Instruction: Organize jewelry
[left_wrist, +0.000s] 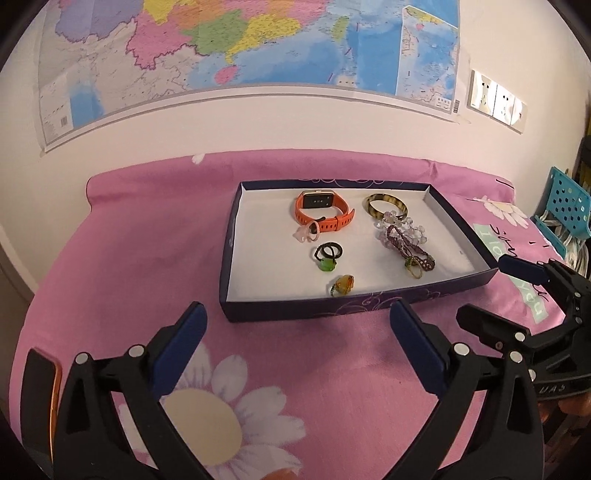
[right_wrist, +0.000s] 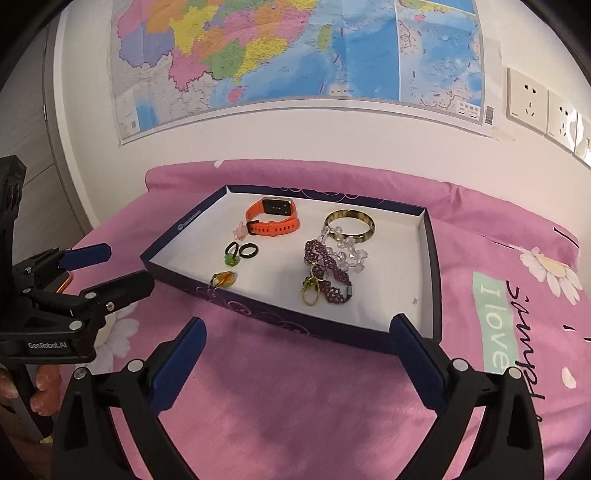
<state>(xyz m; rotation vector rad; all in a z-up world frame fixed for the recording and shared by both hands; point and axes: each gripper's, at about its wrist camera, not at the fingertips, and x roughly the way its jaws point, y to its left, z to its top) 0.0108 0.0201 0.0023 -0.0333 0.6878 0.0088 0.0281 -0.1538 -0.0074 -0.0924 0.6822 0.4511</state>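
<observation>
A dark blue tray (left_wrist: 332, 308) (right_wrist: 258, 314) with a white inside lies on a pink flowered cloth (left_wrist: 147, 240). In it are an orange watch (left_wrist: 321, 212) (right_wrist: 273, 219), a tortoiseshell bangle (left_wrist: 384, 195) (right_wrist: 349, 213), a clear bead bracelet (left_wrist: 402, 223), a purple beaded bracelet (left_wrist: 406, 251) (right_wrist: 332, 273), black rings with a green stone (left_wrist: 328, 254) (right_wrist: 242, 253), an amber ring (left_wrist: 341, 286) (right_wrist: 221, 278) and a pink flower ring (left_wrist: 304, 234). My left gripper (left_wrist: 298, 306) (right_wrist: 125, 266) stands open before the tray's near-left corner. My right gripper (right_wrist: 299, 321) (left_wrist: 487, 290) is open at the near-right corner. Neither holds anything.
A map (left_wrist: 240, 48) and wall sockets (right_wrist: 528, 99) hang behind the table. A teal perforated basket (left_wrist: 565, 206) stands at the far right. An orange-edged flat object (left_wrist: 55, 384) lies by the left gripper. A person's fingers (right_wrist: 40, 380) hold the left gripper's handle.
</observation>
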